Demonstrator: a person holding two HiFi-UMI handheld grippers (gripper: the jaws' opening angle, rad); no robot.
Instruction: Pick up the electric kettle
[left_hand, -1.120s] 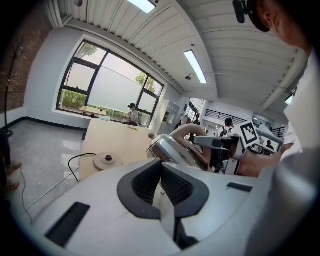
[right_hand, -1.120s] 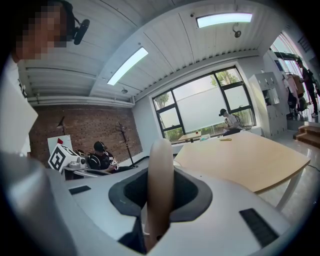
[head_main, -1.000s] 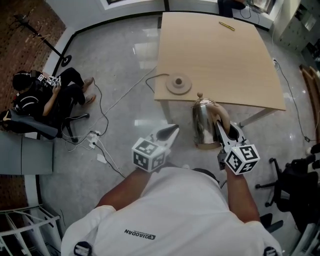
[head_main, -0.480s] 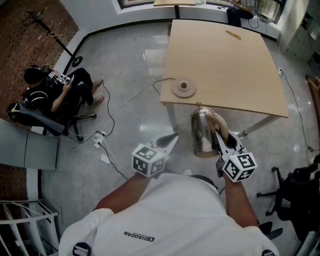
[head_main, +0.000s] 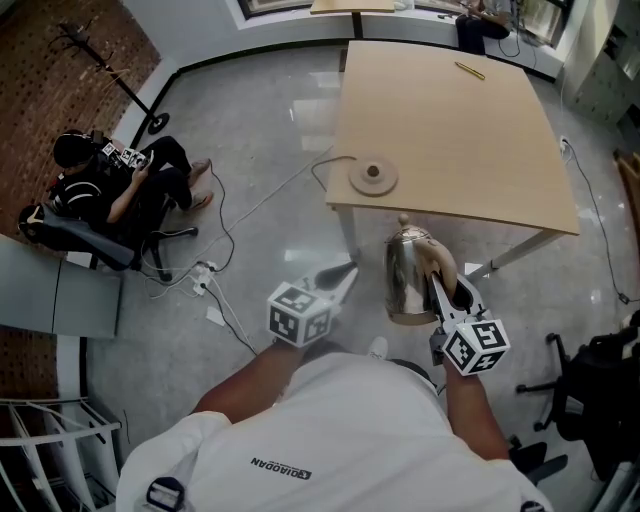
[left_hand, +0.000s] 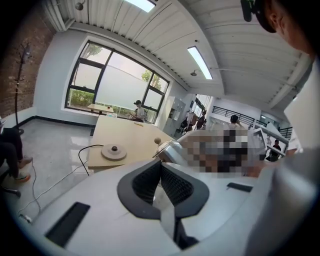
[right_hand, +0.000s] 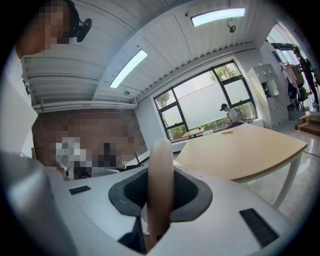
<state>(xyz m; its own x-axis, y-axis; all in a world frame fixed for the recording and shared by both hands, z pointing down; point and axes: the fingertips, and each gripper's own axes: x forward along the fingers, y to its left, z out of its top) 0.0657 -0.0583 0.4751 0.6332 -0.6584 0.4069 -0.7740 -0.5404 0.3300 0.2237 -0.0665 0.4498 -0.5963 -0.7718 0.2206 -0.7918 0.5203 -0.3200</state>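
Note:
A shiny steel electric kettle (head_main: 405, 282) hangs in the air just in front of the table's near edge. My right gripper (head_main: 443, 285) is shut on its beige handle (right_hand: 161, 186), which fills the gap between the pads in the right gripper view. The kettle's round base (head_main: 373, 178) sits on the wooden table (head_main: 470, 130) with its cord trailing off the left edge. My left gripper (head_main: 343, 274) is shut and holds nothing, left of the kettle. In the left gripper view, the left gripper (left_hand: 161, 169) points at the kettle (left_hand: 172, 150) and the base (left_hand: 114, 151).
A yellow pen (head_main: 469, 70) lies at the table's far side. A person sits on a chair (head_main: 100, 195) at the left. Cables and a power strip (head_main: 200, 285) cross the floor. A black chair (head_main: 590, 390) stands at the right, and a coat stand (head_main: 120, 85) at the far left.
The right gripper has drawn the kettle a little away from the table edge, toward me. The left gripper has shifted slightly. Both grips are unchanged.

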